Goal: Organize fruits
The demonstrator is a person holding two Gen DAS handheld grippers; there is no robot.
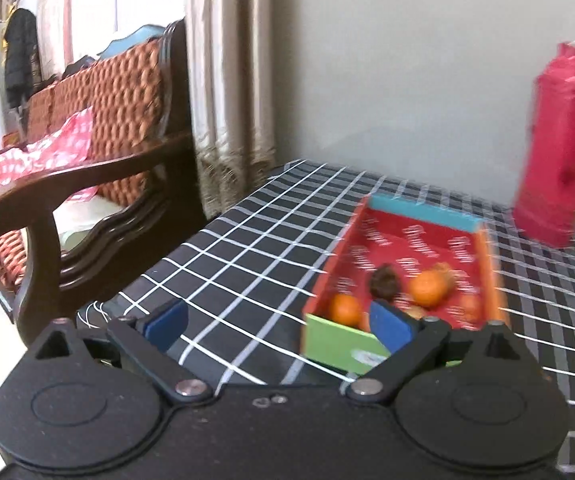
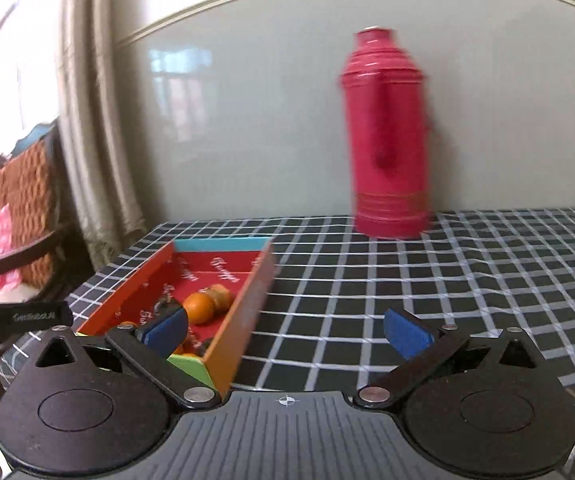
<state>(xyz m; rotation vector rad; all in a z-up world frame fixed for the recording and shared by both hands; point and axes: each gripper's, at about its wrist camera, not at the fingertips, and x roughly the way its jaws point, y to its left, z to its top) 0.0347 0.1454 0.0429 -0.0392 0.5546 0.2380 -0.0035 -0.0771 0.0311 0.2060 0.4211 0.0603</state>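
A shallow cardboard box (image 1: pixel 487 258) with a red inside, orange sides, a blue far wall and a green near wall sits on the checked tablecloth. It holds oranges (image 1: pixel 428 288) and a dark round fruit (image 1: pixel 384 282). In the right wrist view the box (image 2: pixel 247 300) holds an orange (image 2: pixel 199 307) and a brownish fruit (image 2: pixel 221 297). My left gripper (image 1: pixel 279 330) is open and empty, low over the cloth just left of the box. My right gripper (image 2: pixel 287 334) is open and empty, over the cloth at the box's right wall.
A tall red thermos (image 2: pixel 387 136) stands at the back by the wall; it also shows in the left wrist view (image 1: pixel 559 144). A dark wooden sofa (image 1: pixel 87 184) with pink cloth stands left of the table (image 1: pixel 247 240). Curtains (image 1: pixel 227 80) hang behind.
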